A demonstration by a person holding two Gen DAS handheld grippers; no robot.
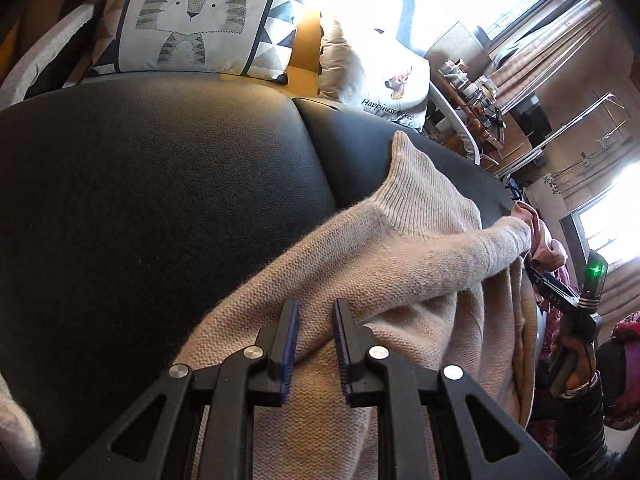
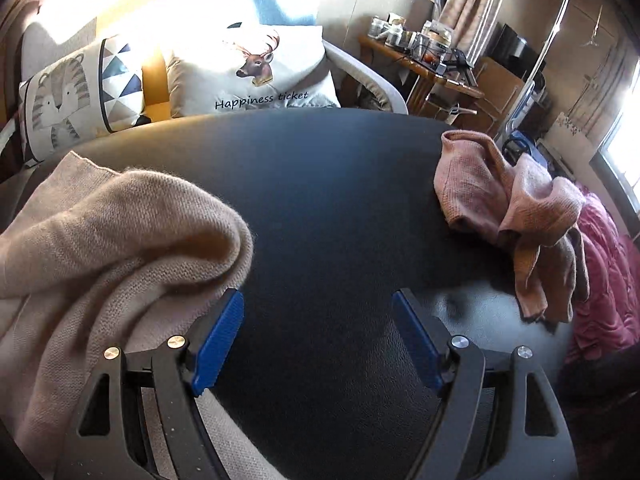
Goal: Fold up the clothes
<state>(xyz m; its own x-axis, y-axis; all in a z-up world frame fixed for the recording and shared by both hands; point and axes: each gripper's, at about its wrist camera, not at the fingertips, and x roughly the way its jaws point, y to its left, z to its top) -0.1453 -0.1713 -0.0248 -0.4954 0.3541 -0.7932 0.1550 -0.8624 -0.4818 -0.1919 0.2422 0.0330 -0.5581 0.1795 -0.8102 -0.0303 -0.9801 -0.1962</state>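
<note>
**Beige knit down on the black surface, both grippers free of it**

Beige sweater point(image 1: 384, 280) lay bunched on the black leather surface point(image 1: 160, 200), toward its near edge. Your left gripper point(image 1: 316, 316) sat right over the knit, fingers point(image 1: 289, 344) slightly apart, no cloth pinched between them. Your right gripper point(image 2: 318, 316) had its fingers point(image 2: 218, 336) spread wide over bare leather, the sweater's edge just beside the left finger. Pink garment point(image 2: 504, 208) sat crumpled at the surface's far right corner, well apart. Tiger cushion point(image 1: 192, 16) and deer cushion point(image 2: 256, 68) were behind.
</note>
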